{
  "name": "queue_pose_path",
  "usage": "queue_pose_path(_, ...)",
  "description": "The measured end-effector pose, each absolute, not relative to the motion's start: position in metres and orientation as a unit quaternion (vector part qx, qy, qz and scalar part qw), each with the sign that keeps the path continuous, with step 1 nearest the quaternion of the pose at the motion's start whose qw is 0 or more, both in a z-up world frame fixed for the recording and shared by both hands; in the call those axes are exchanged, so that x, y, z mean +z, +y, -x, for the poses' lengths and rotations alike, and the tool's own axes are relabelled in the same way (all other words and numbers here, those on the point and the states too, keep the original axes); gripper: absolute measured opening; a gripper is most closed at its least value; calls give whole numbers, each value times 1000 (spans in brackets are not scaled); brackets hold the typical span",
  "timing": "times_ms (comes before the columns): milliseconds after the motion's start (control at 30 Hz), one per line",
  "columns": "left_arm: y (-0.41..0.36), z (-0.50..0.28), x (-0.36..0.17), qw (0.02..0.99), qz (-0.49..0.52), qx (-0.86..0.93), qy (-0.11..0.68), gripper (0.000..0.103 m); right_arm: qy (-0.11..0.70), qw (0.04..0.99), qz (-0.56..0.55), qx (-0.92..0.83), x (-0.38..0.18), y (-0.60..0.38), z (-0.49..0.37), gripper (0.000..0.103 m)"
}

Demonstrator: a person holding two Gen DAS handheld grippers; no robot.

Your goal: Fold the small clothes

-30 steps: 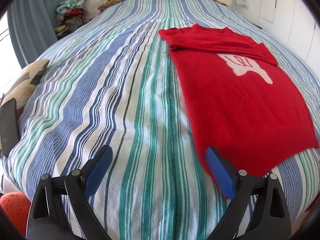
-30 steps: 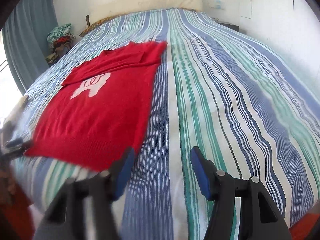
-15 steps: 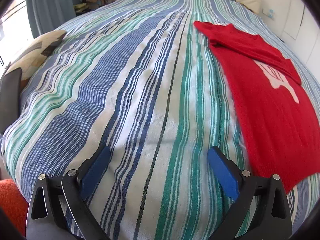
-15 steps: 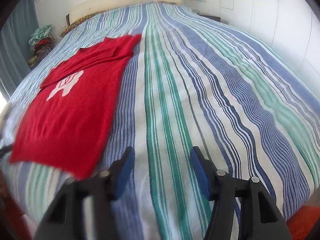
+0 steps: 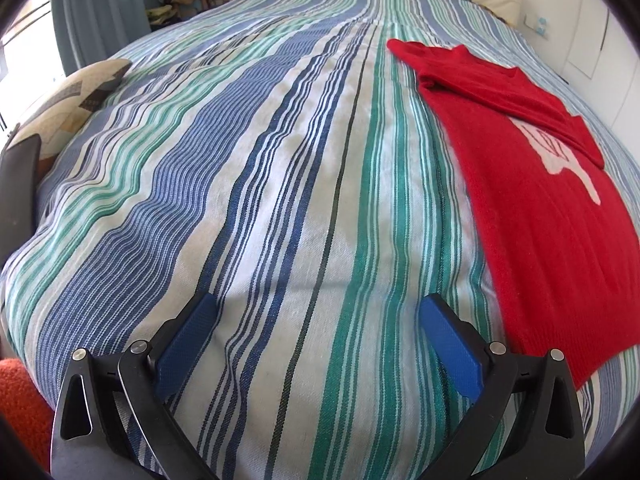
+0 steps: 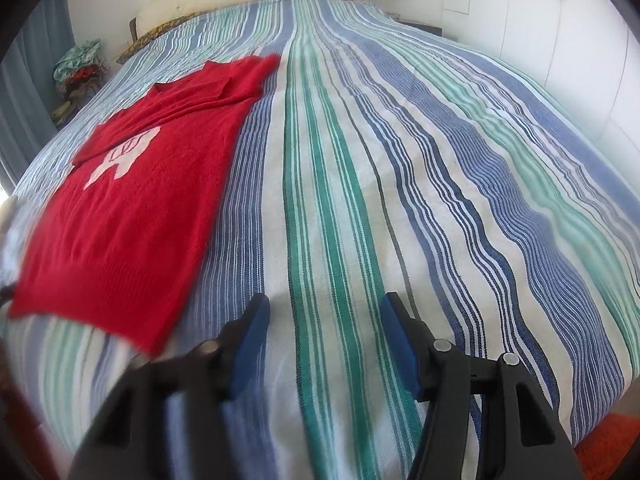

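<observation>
We hold our left tongs (image 5: pixel 318 308) spread wide over the striped bedspread (image 5: pixel 248 184), gripping nothing. Our right tongs (image 6: pixel 324 308) are also parted and empty. The red sweater (image 5: pixel 536 200) lies flat on the bed, sleeves folded across its chest, to the right of our left tongs and left of our right.

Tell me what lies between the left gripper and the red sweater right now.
Only bare striped bedspread. The left wrist view shows the open left gripper over the stripes, with the red sweater off to its right, untouched.
</observation>
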State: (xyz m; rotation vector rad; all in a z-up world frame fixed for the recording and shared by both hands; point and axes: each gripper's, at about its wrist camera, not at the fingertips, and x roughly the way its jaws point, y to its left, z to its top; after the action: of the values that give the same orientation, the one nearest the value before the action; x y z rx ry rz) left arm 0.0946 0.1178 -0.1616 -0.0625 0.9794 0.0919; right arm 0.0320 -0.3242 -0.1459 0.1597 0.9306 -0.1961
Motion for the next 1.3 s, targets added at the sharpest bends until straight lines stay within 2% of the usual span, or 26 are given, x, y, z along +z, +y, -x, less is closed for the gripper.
queue_pose_path(1300, 116, -96, -161, 881, 28, 45, 470, 102, 449, 885, -76, -91, -149, -323, -31, 60)
